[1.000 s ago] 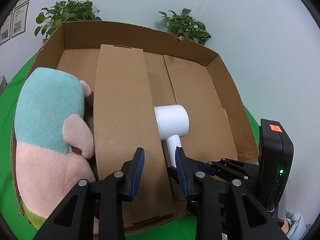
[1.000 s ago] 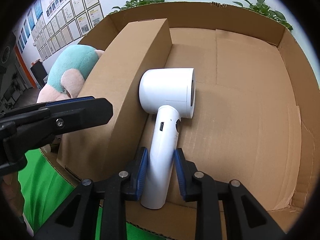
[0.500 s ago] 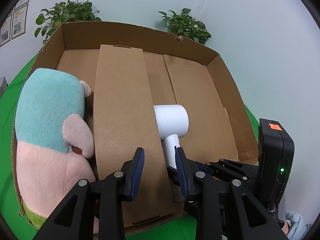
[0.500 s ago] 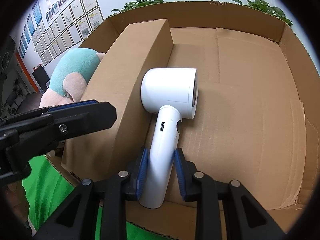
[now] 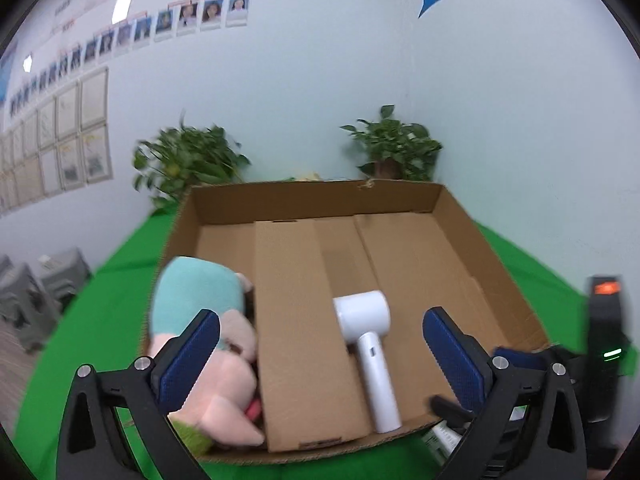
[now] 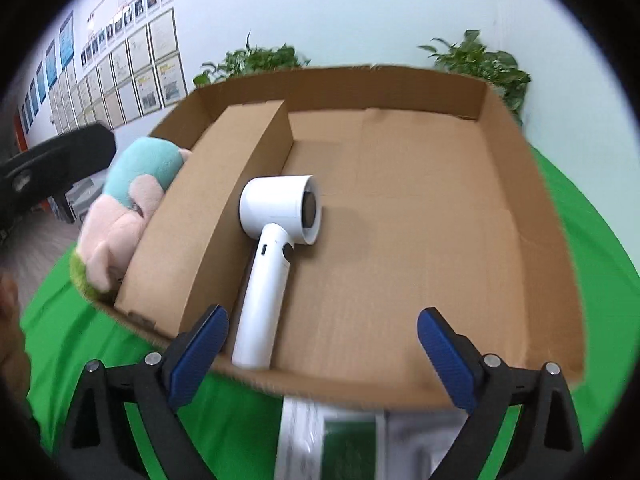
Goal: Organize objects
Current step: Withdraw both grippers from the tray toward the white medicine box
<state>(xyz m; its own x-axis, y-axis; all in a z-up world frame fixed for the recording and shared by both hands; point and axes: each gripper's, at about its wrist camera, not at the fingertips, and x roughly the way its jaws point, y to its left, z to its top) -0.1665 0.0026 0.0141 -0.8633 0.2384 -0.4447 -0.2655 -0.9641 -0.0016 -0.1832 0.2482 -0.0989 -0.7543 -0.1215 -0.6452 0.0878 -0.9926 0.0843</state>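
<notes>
A white hair dryer (image 6: pixel 276 236) lies flat in the open cardboard box (image 6: pixel 516 152), handle toward the near wall; it also shows in the left wrist view (image 5: pixel 370 344). A long closed carton (image 5: pixel 304 328) lies left of it, and a pink and teal plush toy (image 5: pixel 200 320) fills the box's left end (image 6: pixel 128 208). My right gripper (image 6: pixel 322 354) is open and empty, just outside the box's near wall. My left gripper (image 5: pixel 320 354) is open and empty, pulled back above the box's near edge.
The box (image 5: pixel 480 240) sits on a green cloth (image 5: pixel 100 292). A white and green packet (image 6: pixel 340 440) lies on the cloth under my right gripper. Two potted plants (image 5: pixel 396 148) stand behind the box against the wall. Grey stools (image 5: pixel 24 300) stand at far left.
My right gripper let go of the hair dryer's handle, opened wide and drew back out of the box. My left gripper also opened wide and pulled back and up.
</notes>
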